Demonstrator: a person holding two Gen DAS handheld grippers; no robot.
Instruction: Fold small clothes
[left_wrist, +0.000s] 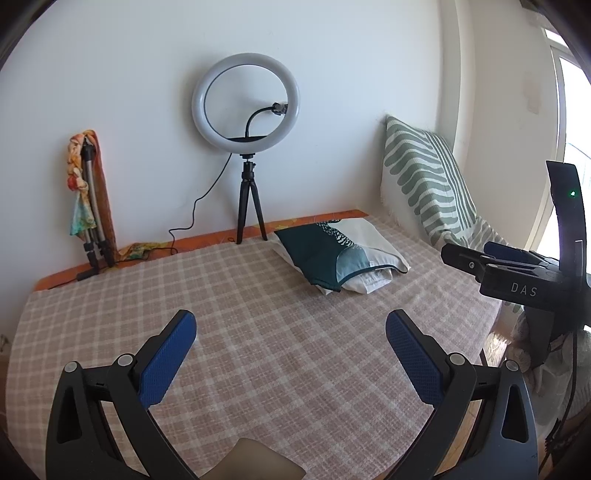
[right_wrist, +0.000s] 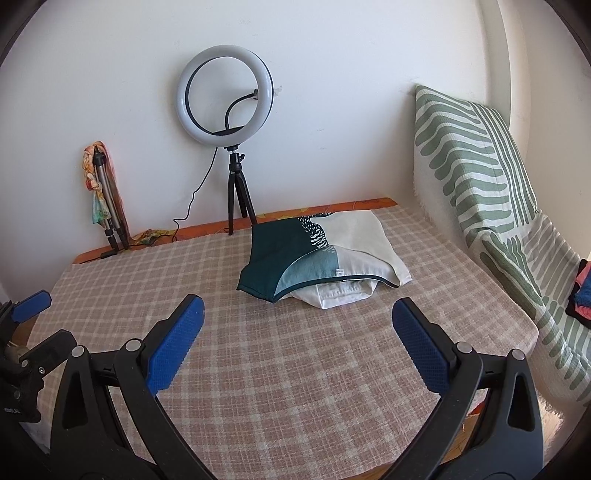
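Teal-and-white folded garment (right_wrist: 317, 262) lies on checked cloth (right_wrist: 277, 369) toward the far side, atop a white piece (right_wrist: 340, 295). Left gripper (left_wrist: 291, 332) and right gripper (right_wrist: 298, 321) both spread wide, holding nothing, well short of it. Ring light (right_wrist: 225, 90) behind.

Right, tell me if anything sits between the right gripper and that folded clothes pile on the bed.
Nothing visible does. The right gripper is open over bare checked blanket, and the clothes pile lies straight ahead beyond it. The ring light stands behind the pile, and the left gripper is off to the side.
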